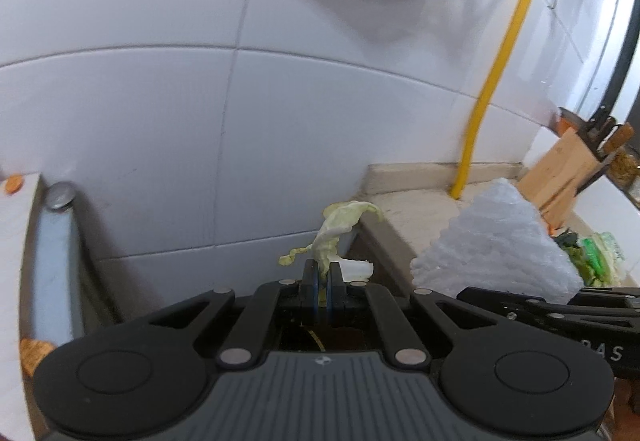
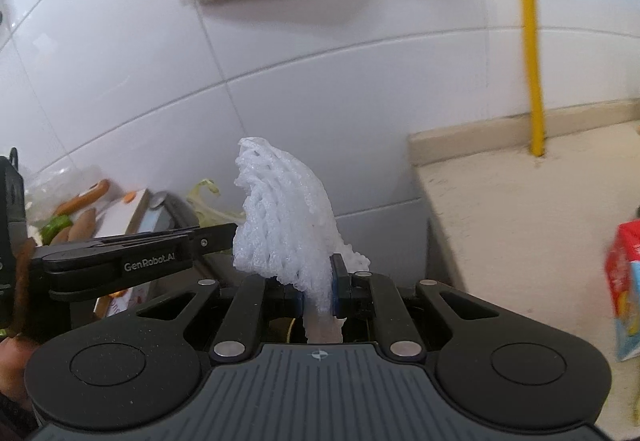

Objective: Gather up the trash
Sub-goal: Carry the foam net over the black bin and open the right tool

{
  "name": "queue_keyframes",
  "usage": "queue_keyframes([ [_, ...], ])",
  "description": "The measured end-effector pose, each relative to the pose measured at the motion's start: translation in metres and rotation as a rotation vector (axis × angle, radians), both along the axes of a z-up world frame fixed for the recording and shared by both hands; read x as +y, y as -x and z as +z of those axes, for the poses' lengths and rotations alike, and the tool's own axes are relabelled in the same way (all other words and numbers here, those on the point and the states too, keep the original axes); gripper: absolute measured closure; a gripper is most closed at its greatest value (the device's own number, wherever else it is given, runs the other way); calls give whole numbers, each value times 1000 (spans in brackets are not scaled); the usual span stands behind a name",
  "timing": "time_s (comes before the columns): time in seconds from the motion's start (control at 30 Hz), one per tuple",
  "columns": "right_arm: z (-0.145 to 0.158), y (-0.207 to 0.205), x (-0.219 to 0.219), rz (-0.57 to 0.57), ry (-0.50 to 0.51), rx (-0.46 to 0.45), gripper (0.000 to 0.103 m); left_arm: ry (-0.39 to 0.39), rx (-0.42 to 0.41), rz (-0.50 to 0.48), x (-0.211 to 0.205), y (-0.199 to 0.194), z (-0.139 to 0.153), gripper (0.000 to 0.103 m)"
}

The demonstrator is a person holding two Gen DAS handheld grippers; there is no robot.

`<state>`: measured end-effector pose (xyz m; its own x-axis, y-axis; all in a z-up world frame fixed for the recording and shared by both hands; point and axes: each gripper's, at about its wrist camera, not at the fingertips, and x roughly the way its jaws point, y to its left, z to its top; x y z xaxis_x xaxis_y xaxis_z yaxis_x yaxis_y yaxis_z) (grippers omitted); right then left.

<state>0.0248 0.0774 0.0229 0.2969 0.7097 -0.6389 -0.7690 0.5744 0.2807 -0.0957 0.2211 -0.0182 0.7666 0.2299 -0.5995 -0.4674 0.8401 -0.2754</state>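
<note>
Each fisheye view looks forward and downward along its own hand-held gripper, close to a white tiled wall (image 1: 160, 113). Both share that wall, the yellow pipe (image 1: 500, 73) and the beige worktop (image 2: 520, 209).

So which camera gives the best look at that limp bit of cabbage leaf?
The left wrist view. There the cabbage leaf stands centred, pinched between the left gripper jaws, its whole curl visible. In the right wrist view only a pale green scrap shows, far left, behind the foam net.
</note>
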Motion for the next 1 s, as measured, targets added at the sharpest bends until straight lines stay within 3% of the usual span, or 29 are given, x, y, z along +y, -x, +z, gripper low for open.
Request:
queue_keyframes([
  [0.3, -33, -1, 31, 30, 67, 58, 87, 18, 86, 47, 13, 0, -25, 103],
  [0.77, -84, -26, 62, 37, 169, 156, 86, 43, 221, 54, 20, -34, -64, 103],
  [1.0, -111, -39, 78, 48, 215, 202, 78, 37, 282, 73, 26, -46, -80, 101],
])
